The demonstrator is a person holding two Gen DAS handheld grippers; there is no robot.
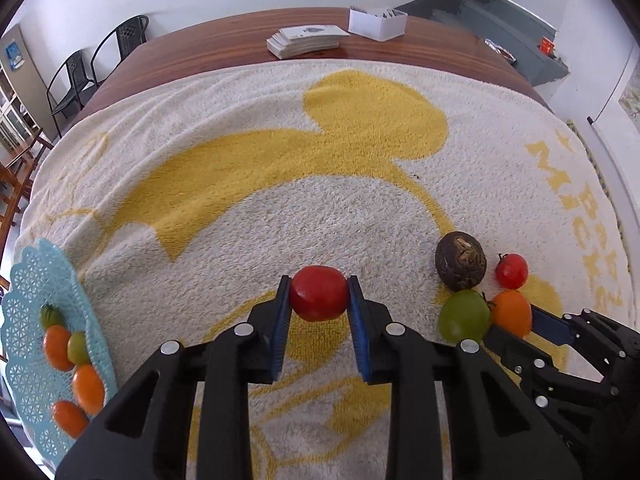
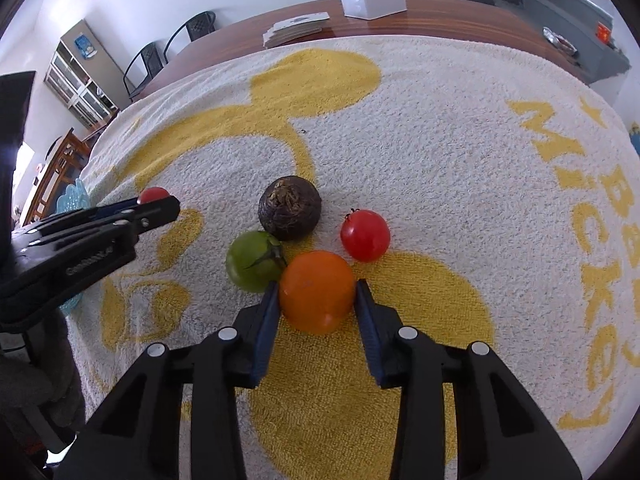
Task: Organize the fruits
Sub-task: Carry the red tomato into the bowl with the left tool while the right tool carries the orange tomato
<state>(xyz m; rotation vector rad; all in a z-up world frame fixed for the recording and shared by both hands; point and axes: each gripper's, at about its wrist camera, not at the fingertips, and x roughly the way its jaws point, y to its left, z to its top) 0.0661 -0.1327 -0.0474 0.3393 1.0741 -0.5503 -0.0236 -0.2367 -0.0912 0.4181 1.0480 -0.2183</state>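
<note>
From the left wrist view, the left gripper (image 1: 319, 294) is clamped on a red tomato (image 1: 319, 293), both blue pads pressed to its sides, out over the towel (image 1: 248, 208). The blue tray (image 1: 28, 280) sits at the towel's left edge and holds 5 small fruits in orange and green. Far to the right of the tray lie 4 more pieces: a dark round fruit (image 1: 461, 261), a small red tomato (image 1: 511, 270), a green tomato (image 1: 464, 315) and an orange tomato (image 1: 512, 312), the last with the right gripper (image 1: 516, 326) around it.

From the right wrist view, the right gripper's jaws bracket the orange tomato, narrow and at or very near its sides (a firm grip cannot be confirmed). It touches the green tomato.

The step in hand looks like carrying the red tomato to the tray. Next, lower it into a bare spot and release without knocking the fruits there.
</note>
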